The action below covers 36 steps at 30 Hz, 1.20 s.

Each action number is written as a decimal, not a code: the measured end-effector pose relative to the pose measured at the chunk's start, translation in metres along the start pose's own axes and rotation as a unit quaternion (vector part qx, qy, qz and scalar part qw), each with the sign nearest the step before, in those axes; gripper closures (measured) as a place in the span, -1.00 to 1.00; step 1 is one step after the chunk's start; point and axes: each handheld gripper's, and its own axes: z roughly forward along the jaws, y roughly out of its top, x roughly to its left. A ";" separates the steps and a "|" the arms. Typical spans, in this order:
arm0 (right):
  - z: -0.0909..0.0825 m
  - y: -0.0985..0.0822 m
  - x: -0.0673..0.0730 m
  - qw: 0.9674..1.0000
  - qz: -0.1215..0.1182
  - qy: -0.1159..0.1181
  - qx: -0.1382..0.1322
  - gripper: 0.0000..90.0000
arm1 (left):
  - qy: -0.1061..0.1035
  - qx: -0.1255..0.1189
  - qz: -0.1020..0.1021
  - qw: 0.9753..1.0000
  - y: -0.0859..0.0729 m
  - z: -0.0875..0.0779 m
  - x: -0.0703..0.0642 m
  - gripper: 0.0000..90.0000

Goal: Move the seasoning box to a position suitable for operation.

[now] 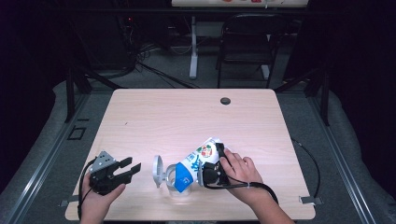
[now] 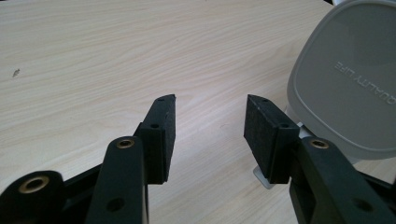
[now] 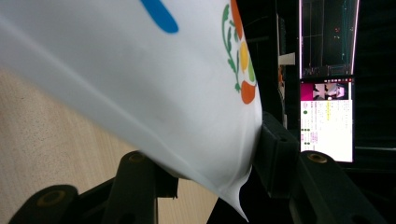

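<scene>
A pouch (image 1: pixel 201 157) is lying tilted near the table's (image 1: pixel 187 112) near edge, its lower end pointing left into a clear container (image 1: pixel 180 183) standing just beside it. The container's lid (image 1: pixel 158 171) is standing upright at its left. The right gripper (image 1: pixel 211 172) is sitting at the pouch's right, its jaws closed around the pouch. The left gripper (image 1: pixel 133 169) is resting well left, its jaws pointing right toward the lid, apart from it. A small round hole (image 1: pixel 225 101) is sitting far across the table.
</scene>
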 end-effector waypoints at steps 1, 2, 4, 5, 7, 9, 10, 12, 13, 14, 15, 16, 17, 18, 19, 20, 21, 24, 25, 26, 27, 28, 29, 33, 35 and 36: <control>0.001 0.000 0.001 1.000 0.003 0.000 -0.005 0.26 | 0.000 0.000 0.000 1.000 0.000 0.000 0.000 0.21; 0.000 0.000 0.001 1.000 0.002 -0.001 -0.005 0.26 | 0.000 -0.001 0.000 1.000 0.000 0.000 0.000 0.21; -0.001 0.001 0.000 1.000 -0.004 -0.001 -0.001 0.26 | 0.000 0.000 0.000 1.000 0.000 0.000 0.000 0.21; 0.000 0.000 0.001 1.000 0.000 -0.001 -0.008 0.26 | 0.000 0.001 0.000 1.000 0.000 0.000 0.000 0.21; 0.000 0.001 0.001 1.000 -0.006 -0.004 -0.005 0.26 | 0.000 0.001 0.000 1.000 0.000 0.000 0.000 0.21; 0.000 0.001 0.001 1.000 -0.004 -0.005 -0.009 0.27 | 0.000 0.000 0.001 1.000 0.000 0.000 0.000 0.21; 0.000 0.001 0.001 1.000 -0.006 -0.007 -0.010 0.27 | 0.000 0.000 0.000 1.000 0.000 0.000 0.000 0.21; 0.000 0.001 0.001 1.000 -0.007 -0.007 -0.011 0.27 | 0.000 0.000 0.000 1.000 0.000 0.000 0.000 0.21; 0.000 0.002 0.001 1.000 -0.009 -0.008 -0.011 0.27 | 0.000 0.000 0.000 1.000 0.000 0.000 0.000 0.21; -0.001 0.002 0.000 1.000 -0.014 -0.008 -0.006 0.27 | 0.000 0.000 0.000 1.000 0.000 0.000 0.000 0.21; -0.001 0.002 0.000 1.000 -0.014 -0.008 -0.007 0.27 | 0.000 0.000 0.000 1.000 0.000 0.000 0.000 0.21; -0.001 0.002 0.000 1.000 -0.015 -0.009 -0.007 0.27 | 0.000 0.000 0.000 1.000 0.000 0.000 0.000 0.21; -0.001 0.002 0.001 1.000 -0.014 -0.010 -0.012 0.27 | 0.000 0.000 0.000 1.000 0.000 0.000 0.000 0.21; -0.002 0.002 0.000 1.000 -0.021 -0.012 -0.006 0.27 | 0.000 0.000 0.000 1.000 0.000 0.000 0.000 0.21; -0.001 0.002 0.001 1.000 -0.015 -0.010 -0.013 0.27 | 0.000 0.000 0.000 1.000 0.000 0.000 0.000 0.21; -0.001 0.002 0.001 1.000 -0.017 -0.013 -0.012 0.28 | 0.000 -0.001 0.000 1.000 0.000 0.000 0.000 0.21; -0.001 0.002 0.001 1.000 -0.019 -0.013 -0.013 0.28 | -0.001 -0.002 0.000 1.000 0.000 0.000 0.000 0.21; -0.001 0.003 0.001 1.000 -0.021 -0.014 -0.012 0.28 | -0.001 -0.001 -0.003 1.000 0.000 0.000 0.000 0.21; -0.001 0.003 0.001 1.000 -0.021 -0.014 -0.012 0.28 | -0.001 -0.001 -0.002 1.000 0.000 0.000 0.000 0.21; -0.001 0.003 0.001 1.000 -0.021 -0.014 -0.012 0.28 | -0.001 -0.001 -0.001 1.000 0.000 0.000 0.000 0.21; -0.001 0.003 0.001 1.000 -0.022 -0.015 -0.013 0.28 | -0.001 -0.001 -0.002 1.000 0.000 0.000 0.000 0.21; -0.002 0.003 0.000 0.999 -0.027 -0.015 -0.007 0.29 | 0.000 0.001 -0.001 1.000 0.000 0.000 0.000 0.21; -0.002 0.003 0.000 1.000 -0.026 -0.015 -0.008 0.29 | 0.000 0.001 -0.001 1.000 0.000 0.000 0.000 0.21; -0.002 0.003 0.000 1.000 -0.027 -0.013 -0.008 0.29 | -0.001 -0.001 -0.002 1.000 0.000 0.000 0.000 0.21; -0.002 0.003 0.000 0.999 -0.028 -0.014 -0.009 0.29 | -0.001 -0.001 -0.003 1.000 0.000 0.000 0.001 0.21; -0.002 0.003 0.001 0.999 -0.027 -0.014 -0.011 0.29 | -0.001 -0.001 -0.003 1.000 0.000 0.000 0.001 0.21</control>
